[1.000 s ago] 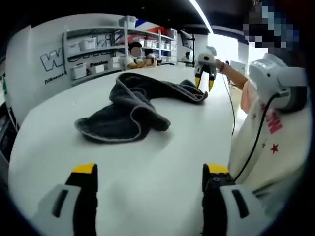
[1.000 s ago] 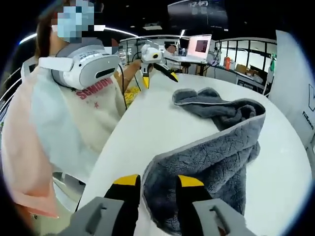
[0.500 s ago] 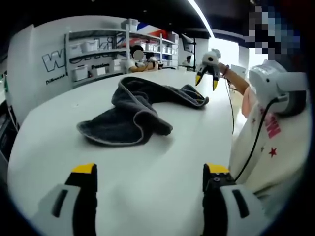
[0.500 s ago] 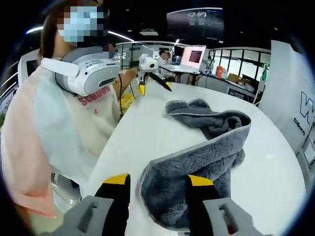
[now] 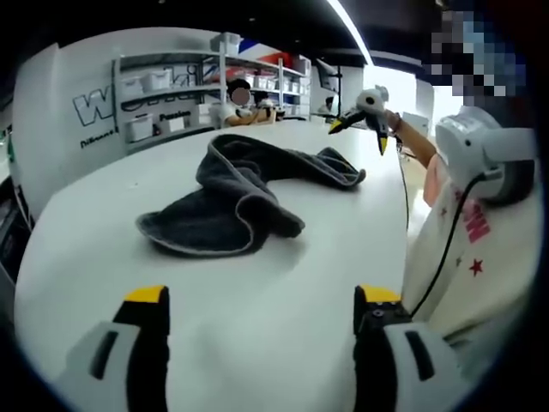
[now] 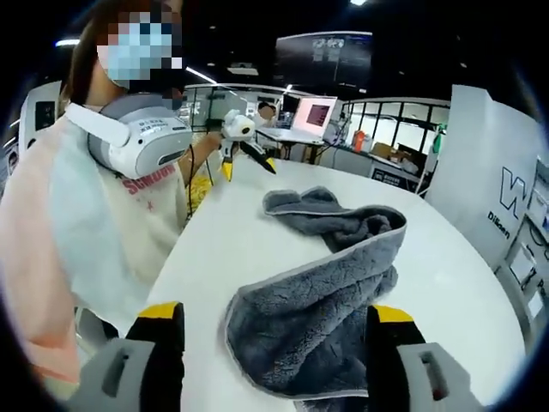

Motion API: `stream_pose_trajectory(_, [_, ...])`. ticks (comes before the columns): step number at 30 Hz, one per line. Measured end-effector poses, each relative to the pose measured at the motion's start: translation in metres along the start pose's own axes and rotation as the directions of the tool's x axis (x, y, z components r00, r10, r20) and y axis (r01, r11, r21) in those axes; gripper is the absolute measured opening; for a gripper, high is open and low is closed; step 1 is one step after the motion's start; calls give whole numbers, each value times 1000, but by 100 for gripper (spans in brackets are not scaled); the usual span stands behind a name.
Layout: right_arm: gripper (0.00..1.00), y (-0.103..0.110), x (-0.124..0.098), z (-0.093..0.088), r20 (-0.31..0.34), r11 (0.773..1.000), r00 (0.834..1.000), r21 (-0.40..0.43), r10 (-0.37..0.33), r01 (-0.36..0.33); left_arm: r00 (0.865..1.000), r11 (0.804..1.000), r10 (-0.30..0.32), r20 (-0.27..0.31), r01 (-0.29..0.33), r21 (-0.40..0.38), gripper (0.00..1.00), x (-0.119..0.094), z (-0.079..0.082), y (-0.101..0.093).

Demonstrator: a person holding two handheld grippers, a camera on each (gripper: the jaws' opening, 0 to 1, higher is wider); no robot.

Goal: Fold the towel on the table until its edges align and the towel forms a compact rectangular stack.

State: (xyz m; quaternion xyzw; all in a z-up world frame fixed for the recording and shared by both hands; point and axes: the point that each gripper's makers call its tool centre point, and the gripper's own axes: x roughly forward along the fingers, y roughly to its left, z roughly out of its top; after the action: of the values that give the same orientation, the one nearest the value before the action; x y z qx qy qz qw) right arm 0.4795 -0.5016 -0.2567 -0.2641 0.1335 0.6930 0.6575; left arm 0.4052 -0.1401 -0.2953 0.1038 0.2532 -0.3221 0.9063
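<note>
Released, towel (image 6: pixel 322 300) lies below right hand-held gripper (image 6: pixel 273 322), now wide open.

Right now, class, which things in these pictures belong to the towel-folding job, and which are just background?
Job: towel, table, left gripper, right gripper.

Background: shelves, laptop, headset.

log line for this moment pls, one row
towel: crumpled, unfolded on white table | left gripper: open, empty, short of towel | right gripper: open, empty, over near towel corner | stage: fold not done
</note>
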Motion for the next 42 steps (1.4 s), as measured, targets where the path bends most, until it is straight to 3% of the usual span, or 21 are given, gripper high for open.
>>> stream_pose_trajectory(5, [99,-12,-8,0,14,994,996,65,-91,90,999,1000,20,32,-19,-21,99,0,8,6])
stream_pose_trajectory(18, [99,-14,-21,-8,24,986,989,87,-145,143,998,998,30,48,-28,-53,99,1,12,17])
stream_pose_trajectory(23, [99,-16,-22,-11,30,984,987,91,-159,155,994,996,60,96,-54,-66,99,-2,27,30])
stream_pose_trajectory(26, [99,-28,-27,-16,20,970,977,125,-211,207,992,996,61,109,-54,-68,99,-1,33,34])
stream_pose_trajectory(32, [99,-39,-39,-15,48,963,967,115,-249,242,992,997,72,103,-67,-49,99,-3,40,46])
stream_pose_trajectory(42, [99,-46,-46,-20,33,952,957,116,-288,282,989,993,106,100,-100,-65,99,1,49,69])
